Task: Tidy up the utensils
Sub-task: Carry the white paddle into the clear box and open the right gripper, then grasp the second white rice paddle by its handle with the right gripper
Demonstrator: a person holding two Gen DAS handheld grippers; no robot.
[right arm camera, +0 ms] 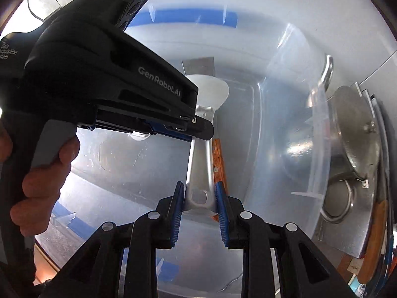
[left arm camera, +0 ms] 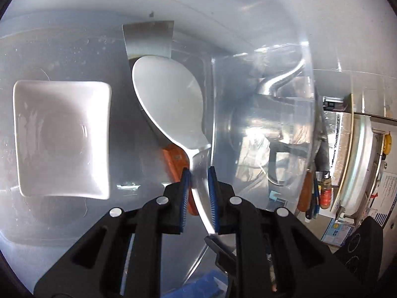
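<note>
A large metal serving spoon (left arm camera: 168, 104) lies inside a clear plastic bin (left arm camera: 62, 37). My left gripper (left arm camera: 199, 173) is shut on the spoon's neck. In the right wrist view my right gripper (right arm camera: 199, 188) is shut on the handle end of the same spoon (right arm camera: 198, 171), by its hang hole. The left gripper's body (right arm camera: 99, 74) crosses above the spoon there. Under the spoon lies a metal scraper (left arm camera: 148, 39) with a wooden handle (left arm camera: 173, 161), also seen in the right wrist view (right arm camera: 219, 159).
A white square dish (left arm camera: 62, 139) sits in the bin at the left. A clear divider wall (left arm camera: 260, 124) stands to the right of the spoon. Beyond it are metal pot lids (right arm camera: 354, 129) and more wooden-handled tools (right arm camera: 374, 238). Blue tape (right arm camera: 188, 16) marks the bin's rim.
</note>
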